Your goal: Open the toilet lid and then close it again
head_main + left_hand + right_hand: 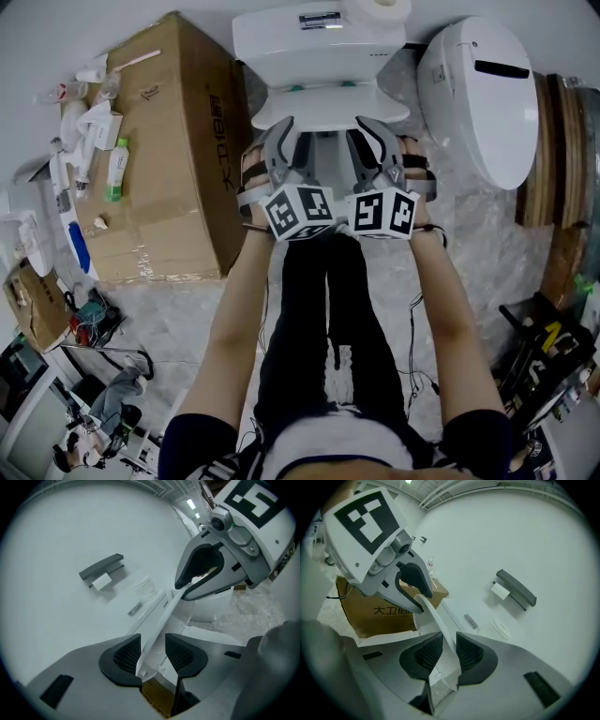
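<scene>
**A:** Toilet lid [330, 103] sits at twelve o'clock from the person, in front of the cistern [319, 33]. It looks part-raised, with its front rim up off the bowl. Which tool is carrying it?

**B:** Mostly the right gripper [447, 654]. Its pads pinch the thin rim from both sides. The left gripper [153, 656] has the same rim between its jaws, but they stand wide with a clear gap on one side, so it grasps nothing.

**A:** So what could go wrong from here?

**B:** The lid hangs on a single pinch toward its three o'clock side. The plastic looks smooth and glossy. If that hold slides, the lid probably drops and slams onto the bowl.

**A:** And the hinge?

**B:** A one-sided lift likely twists the lid and loads one hinge more than the other. The slack left jaws could also catch the rim as it swings and jar it.

**A:** Is anything nearby at risk?

**B:** What looks like a paper roll [380, 7] stands on the cistern at one o'clock, and a lid pushed back hard may shake it off. The cardboard box [159, 141] at nine o'clock and the spare toilet seat [478, 94] at three o'clock stand well apart from the lid.
</scene>
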Demonstrator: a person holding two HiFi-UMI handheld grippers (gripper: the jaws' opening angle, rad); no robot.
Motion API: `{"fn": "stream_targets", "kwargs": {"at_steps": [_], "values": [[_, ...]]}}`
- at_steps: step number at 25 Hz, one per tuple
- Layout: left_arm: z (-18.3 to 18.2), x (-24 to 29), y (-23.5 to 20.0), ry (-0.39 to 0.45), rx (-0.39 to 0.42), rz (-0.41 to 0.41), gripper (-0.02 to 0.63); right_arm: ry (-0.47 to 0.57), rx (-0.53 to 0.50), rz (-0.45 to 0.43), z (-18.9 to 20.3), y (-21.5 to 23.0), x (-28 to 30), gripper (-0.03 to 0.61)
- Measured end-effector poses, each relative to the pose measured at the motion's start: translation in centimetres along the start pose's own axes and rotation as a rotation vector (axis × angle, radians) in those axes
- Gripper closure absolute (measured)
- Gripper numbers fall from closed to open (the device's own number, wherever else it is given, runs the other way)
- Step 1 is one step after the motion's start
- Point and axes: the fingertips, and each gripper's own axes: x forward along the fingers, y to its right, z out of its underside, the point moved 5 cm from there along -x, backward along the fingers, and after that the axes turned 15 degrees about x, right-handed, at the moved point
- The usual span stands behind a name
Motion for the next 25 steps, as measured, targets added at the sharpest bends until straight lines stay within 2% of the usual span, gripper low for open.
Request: {"fn": "stream_targets", "kwargs": {"at_steps": [4,19,25], "values": [[0.3,-0.4,0.5,0.003,-0.053,0.022,0.468,-0.009,-0.007,-0.003,0.4,-0.7,-0.8,0.499],[1.2,-1.8,3.4,-0.008,-0.08,0.09,0.474,-0.031,0.023,-0.047,2.2,-3.2,-2.7,0.497],[1.7,-2.5,5.0,-0.022,-0.073,0.102,0.474,-0.049,0.141,-0.094,3.1,-4.7,-3.7,0.489]]}}
